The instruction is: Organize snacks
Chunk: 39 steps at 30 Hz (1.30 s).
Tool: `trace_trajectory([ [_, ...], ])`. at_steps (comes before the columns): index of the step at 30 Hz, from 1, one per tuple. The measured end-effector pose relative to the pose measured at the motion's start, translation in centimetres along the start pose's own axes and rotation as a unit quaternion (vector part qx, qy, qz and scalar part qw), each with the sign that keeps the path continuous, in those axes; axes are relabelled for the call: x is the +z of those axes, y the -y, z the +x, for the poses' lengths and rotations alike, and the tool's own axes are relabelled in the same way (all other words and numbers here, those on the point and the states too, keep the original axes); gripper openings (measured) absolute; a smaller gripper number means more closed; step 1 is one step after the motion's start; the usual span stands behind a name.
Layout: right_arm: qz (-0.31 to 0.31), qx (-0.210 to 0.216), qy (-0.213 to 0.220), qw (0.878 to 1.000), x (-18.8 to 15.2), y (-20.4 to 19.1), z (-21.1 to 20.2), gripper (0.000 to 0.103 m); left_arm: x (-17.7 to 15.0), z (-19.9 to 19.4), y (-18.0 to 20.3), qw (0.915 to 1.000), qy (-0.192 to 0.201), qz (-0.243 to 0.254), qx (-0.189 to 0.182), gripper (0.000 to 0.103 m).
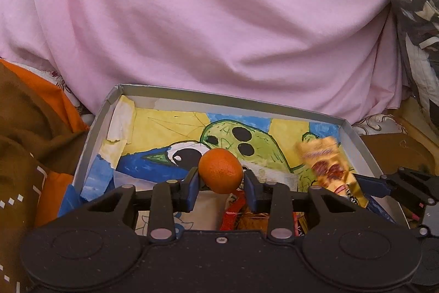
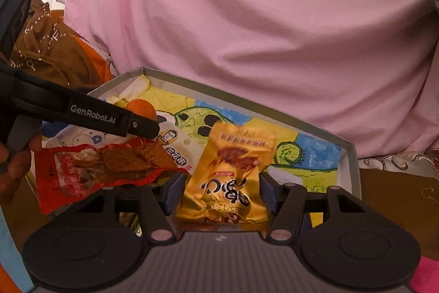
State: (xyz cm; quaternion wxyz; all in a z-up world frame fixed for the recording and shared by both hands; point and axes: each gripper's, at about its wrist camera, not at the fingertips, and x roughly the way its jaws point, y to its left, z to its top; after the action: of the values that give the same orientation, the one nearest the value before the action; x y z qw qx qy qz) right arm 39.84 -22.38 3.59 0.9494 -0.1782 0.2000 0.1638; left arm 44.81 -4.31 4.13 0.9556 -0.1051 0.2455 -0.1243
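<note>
A grey shallow box (image 1: 90,144) with a painted cartoon sheet on its floor lies in front of me. My left gripper (image 1: 221,180) is shut on a mandarin (image 1: 221,169), held between its blue pads just above the box's middle. The mandarin (image 2: 141,107) also shows in the right wrist view behind a left gripper finger (image 2: 142,127). My right gripper (image 2: 221,191) is shut on a yellow snack packet (image 2: 230,169) over the right half of the box (image 2: 354,169). The same packet (image 1: 329,166) looks blurred in the left wrist view. A red snack packet (image 2: 109,164) and a white one (image 2: 175,139) lie at the box's near left.
A big pink bedding mound (image 1: 219,18) rises right behind the box. Brown and orange cloth (image 1: 33,128) lies to the left, and a patterned bundle (image 1: 419,4) sits at the far right. A hand (image 2: 11,164) holds the left gripper's handle.
</note>
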Motion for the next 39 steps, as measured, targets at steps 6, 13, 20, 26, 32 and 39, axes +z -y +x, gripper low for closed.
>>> trace_trajectory([
  [6, -0.007, -0.010, 0.005, 1.000, 0.2, -0.2, 0.1, 0.083, 0.0, -0.5, 0.6, 0.9998, 0.009, 0.008, 0.014, 0.078],
  [13, -0.010, -0.029, 0.018, 0.999, 0.4, -0.2, -1.1, 0.098, 0.2, -1.2, 0.6, 0.9996, 0.013, -0.018, 0.019, 0.088],
  [20, -0.003, -0.034, 0.025, 0.999, 0.7, -0.1, -2.5, 0.103, 0.5, -3.2, 0.4, 0.9983, 0.042, -0.028, 0.029, 0.096],
  [26, 0.008, -0.036, 0.029, 0.999, 1.1, -0.2, -3.9, 0.103, 0.7, -5.1, 0.5, 0.9968, 0.060, -0.028, 0.043, 0.100],
  [32, 0.045, -0.031, 0.015, 0.998, 0.7, -0.5, -6.0, 0.103, 0.2, -6.8, 0.7, 0.9947, 0.072, -0.034, 0.065, 0.102],
  [39, 0.073, -0.036, 0.019, 0.996, 0.4, -0.7, -8.8, 0.103, -0.8, -9.4, 0.8, 0.9940, 0.063, -0.038, 0.082, 0.102],
])
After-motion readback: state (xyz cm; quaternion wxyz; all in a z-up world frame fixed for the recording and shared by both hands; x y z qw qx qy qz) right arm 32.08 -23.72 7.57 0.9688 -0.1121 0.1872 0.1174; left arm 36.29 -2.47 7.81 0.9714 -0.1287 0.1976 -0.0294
